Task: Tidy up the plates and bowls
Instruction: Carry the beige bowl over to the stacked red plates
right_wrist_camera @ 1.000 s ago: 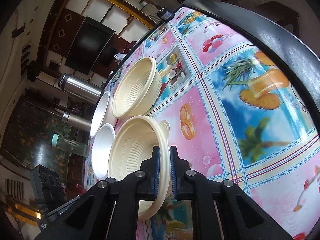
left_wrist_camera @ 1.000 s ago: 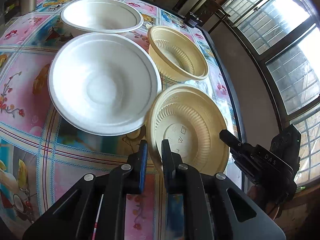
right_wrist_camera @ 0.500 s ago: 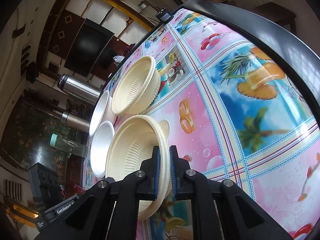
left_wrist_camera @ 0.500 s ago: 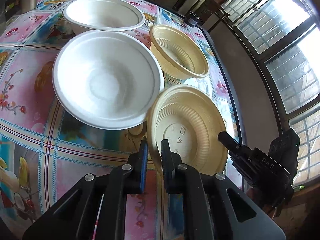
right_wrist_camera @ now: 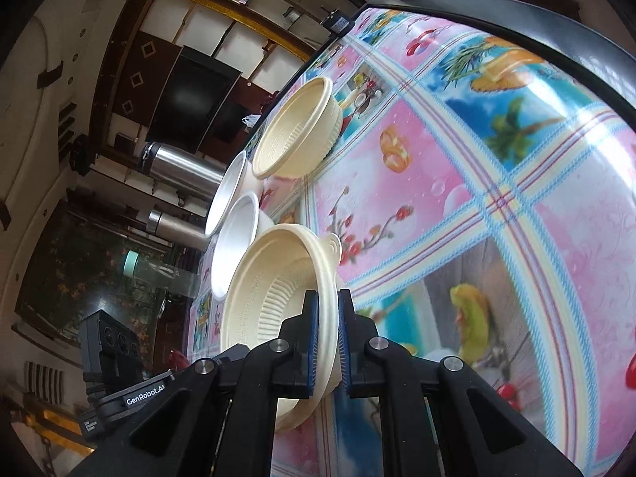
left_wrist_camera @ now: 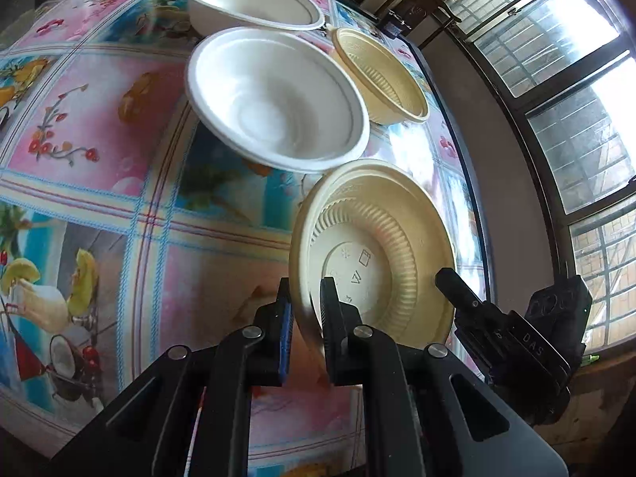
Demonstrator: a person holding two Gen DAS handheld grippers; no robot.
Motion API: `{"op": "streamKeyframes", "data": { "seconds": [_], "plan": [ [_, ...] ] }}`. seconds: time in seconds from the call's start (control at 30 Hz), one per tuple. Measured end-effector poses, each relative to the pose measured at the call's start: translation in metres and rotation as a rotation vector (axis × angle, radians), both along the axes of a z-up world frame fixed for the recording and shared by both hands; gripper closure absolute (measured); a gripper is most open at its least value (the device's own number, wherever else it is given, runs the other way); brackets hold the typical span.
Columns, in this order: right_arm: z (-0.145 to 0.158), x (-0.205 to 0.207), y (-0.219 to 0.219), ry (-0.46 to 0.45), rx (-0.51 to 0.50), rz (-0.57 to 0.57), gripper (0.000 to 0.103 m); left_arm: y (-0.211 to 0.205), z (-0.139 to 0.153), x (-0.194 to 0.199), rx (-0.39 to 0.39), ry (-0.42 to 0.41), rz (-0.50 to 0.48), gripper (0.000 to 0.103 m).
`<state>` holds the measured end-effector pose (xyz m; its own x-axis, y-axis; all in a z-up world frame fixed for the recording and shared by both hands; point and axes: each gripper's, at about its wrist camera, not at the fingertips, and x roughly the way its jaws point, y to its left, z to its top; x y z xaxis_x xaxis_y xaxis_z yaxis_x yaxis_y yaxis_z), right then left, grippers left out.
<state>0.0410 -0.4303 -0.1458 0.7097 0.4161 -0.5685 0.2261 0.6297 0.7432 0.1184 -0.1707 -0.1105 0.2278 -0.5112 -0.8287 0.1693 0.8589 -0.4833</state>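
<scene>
A cream ribbed bowl [left_wrist_camera: 377,254] hangs tilted on edge above the table [left_wrist_camera: 99,119]. My left gripper [left_wrist_camera: 306,310] is shut on its near rim. On the opposite rim my right gripper [right_wrist_camera: 326,338] is shut, with the bowl [right_wrist_camera: 270,290] opening to its left. One right finger [left_wrist_camera: 457,294] shows at the bowl's far side. A second cream bowl [left_wrist_camera: 381,75] [right_wrist_camera: 294,127] stands at the table's far right. Two white bowls rest beside it, one nearer [left_wrist_camera: 278,99] [right_wrist_camera: 234,246] and one farther [left_wrist_camera: 250,0] [right_wrist_camera: 228,190].
The flowered tablecloth ends at a dark table edge [right_wrist_camera: 516,28], with windows [left_wrist_camera: 556,79] past it. Two steel flasks [right_wrist_camera: 179,167] [right_wrist_camera: 175,226] and a green-lidded jar [right_wrist_camera: 159,274] stand behind the white bowls. A small dark object [left_wrist_camera: 393,28] sits at the far edge.
Both grippers have carried the cream bowl together, away from the other bowls, which now look farther off in both views. The held bowl stands more on edge.
</scene>
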Motion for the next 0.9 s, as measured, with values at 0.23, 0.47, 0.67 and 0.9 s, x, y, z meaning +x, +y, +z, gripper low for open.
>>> {"op": "streamKeyframes", "data": {
  "seconds": [0.23,0.47,0.67,0.9],
  "plan": [
    [0.011,-0.002,0.049,0.008,-0.029,0.082,0.094,0.053,-0.001,-0.018,-0.019,0.006,0.032,0.093],
    [0.020,0.004,0.102,0.021,-0.095,0.158,0.094,0.102,-0.006,-0.028,-0.010,-0.011,0.083,0.093],
    [0.027,0.009,0.138,0.030,-0.129,0.192,0.094,0.132,0.000,-0.033,-0.012,-0.044,0.110,0.093],
    [0.065,0.014,0.180,-0.036,-0.172,0.242,0.094,0.171,0.036,-0.040,-0.032,-0.159,0.147,0.093]
  ]
}}
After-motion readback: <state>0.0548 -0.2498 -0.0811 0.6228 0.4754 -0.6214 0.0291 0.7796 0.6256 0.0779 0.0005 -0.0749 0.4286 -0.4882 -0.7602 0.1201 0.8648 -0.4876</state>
